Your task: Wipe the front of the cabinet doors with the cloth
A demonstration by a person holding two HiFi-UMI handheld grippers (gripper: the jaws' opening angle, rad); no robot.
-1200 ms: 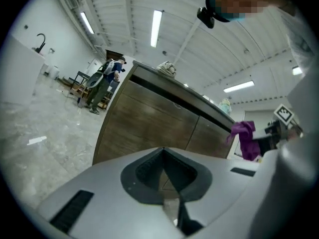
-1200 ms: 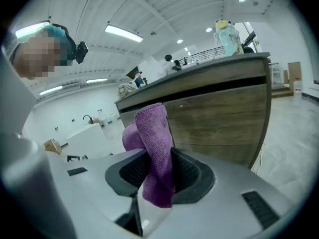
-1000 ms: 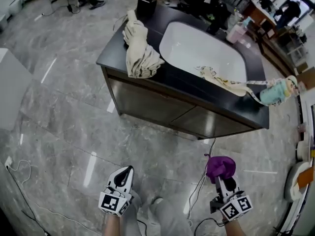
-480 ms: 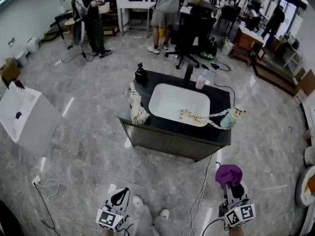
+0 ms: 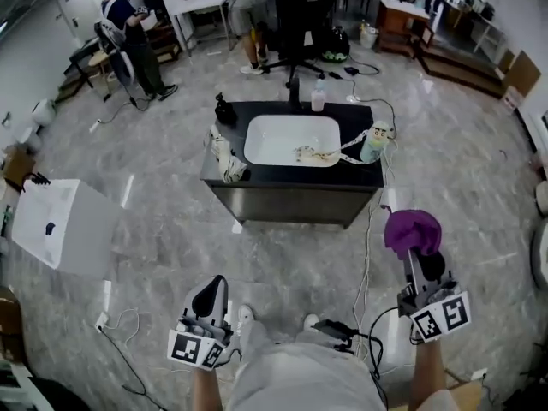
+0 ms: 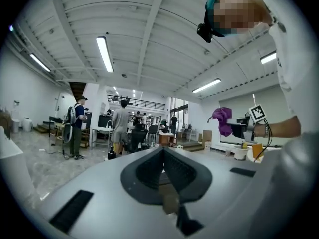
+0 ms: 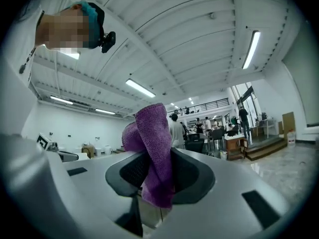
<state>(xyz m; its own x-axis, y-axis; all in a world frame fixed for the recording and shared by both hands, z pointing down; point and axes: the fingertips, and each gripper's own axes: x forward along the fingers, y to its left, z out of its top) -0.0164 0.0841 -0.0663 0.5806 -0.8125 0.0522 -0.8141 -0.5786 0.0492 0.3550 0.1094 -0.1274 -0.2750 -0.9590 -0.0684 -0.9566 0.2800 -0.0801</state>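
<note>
**Purple cloth in the right tongs, well short of the cabinet**

The purple cloth (image 5: 413, 232) sits clenched in the right gripper (image 5: 419, 262), bunched above the jaws with one fold hanging down between them; the right gripper view shows its looped microfibre weave (image 7: 154, 148). The left gripper (image 5: 211, 291) is empty, its jaws pressed together. Both are held level in front of the person, whose shoes (image 5: 246, 315) show below.

The vanity cabinet (image 5: 295, 205) stands well apart from the cloth, across a stretch of grey marble floor (image 5: 163, 247), its dark doors facing the person. A cable (image 5: 368, 255) drops from the counter's right end and trails over the floor towards the person's feet. On the black countertop (image 5: 364, 174) lie a white basin (image 5: 291, 139), a black faucet (image 5: 294, 92), a black soap dispenser (image 5: 224, 110), a small pinkish bottle (image 5: 318, 97), a beige towel (image 5: 227, 163) draped over the left end, and a doll-like figure (image 5: 374, 142) with a patterned strap (image 5: 321, 154) running into the basin. A white box (image 5: 60, 225) stands to the left. Beyond are an office chair (image 5: 300, 24) and standing people (image 5: 124, 28).

Each gripper's cube carries black-and-white square markers (image 5: 441, 315); print on the bottles is too small to read.
</note>
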